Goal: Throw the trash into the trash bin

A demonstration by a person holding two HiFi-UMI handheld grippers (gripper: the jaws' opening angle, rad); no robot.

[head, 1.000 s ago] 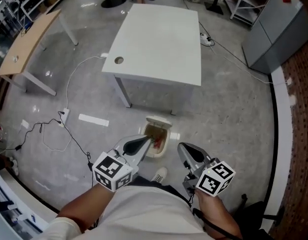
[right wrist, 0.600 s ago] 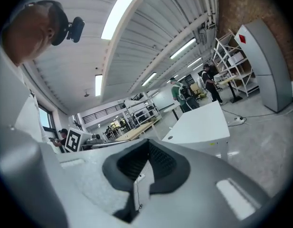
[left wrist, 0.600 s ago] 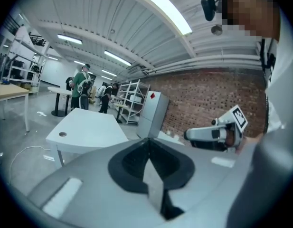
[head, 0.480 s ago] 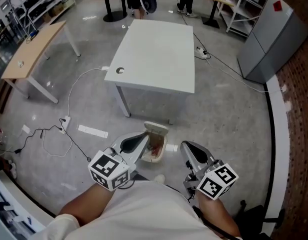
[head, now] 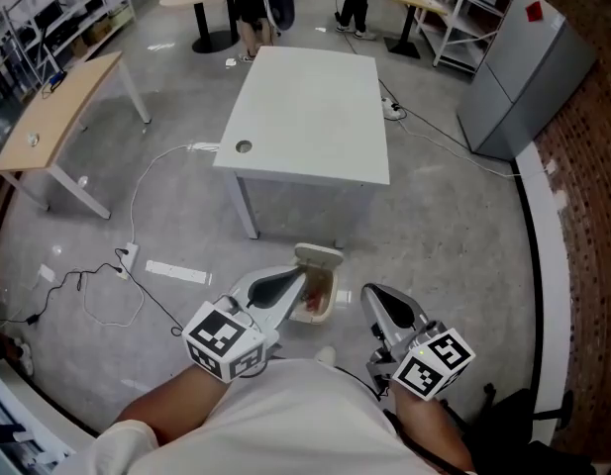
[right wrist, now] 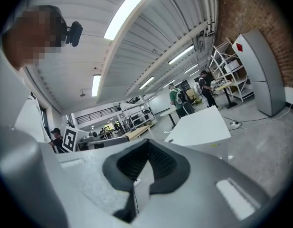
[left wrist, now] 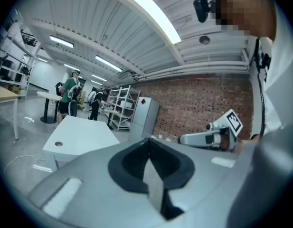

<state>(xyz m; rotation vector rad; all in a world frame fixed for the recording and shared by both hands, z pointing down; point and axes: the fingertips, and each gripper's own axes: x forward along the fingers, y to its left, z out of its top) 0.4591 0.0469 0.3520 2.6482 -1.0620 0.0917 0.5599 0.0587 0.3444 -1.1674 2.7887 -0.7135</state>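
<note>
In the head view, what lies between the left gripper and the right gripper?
The open trash bin, below them, with reddish trash inside it, as the head view shows.

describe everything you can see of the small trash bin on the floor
The trash bin is small, cream-white and looks like plastic. Its hinged lid is flipped up at the far side, so the mouth is open, and something reddish lies inside. It stands upright on the grey floor, just in front of the white table. In the head view the left hand-held gripper overlaps its left edge; whether they touch cannot be told.
</note>
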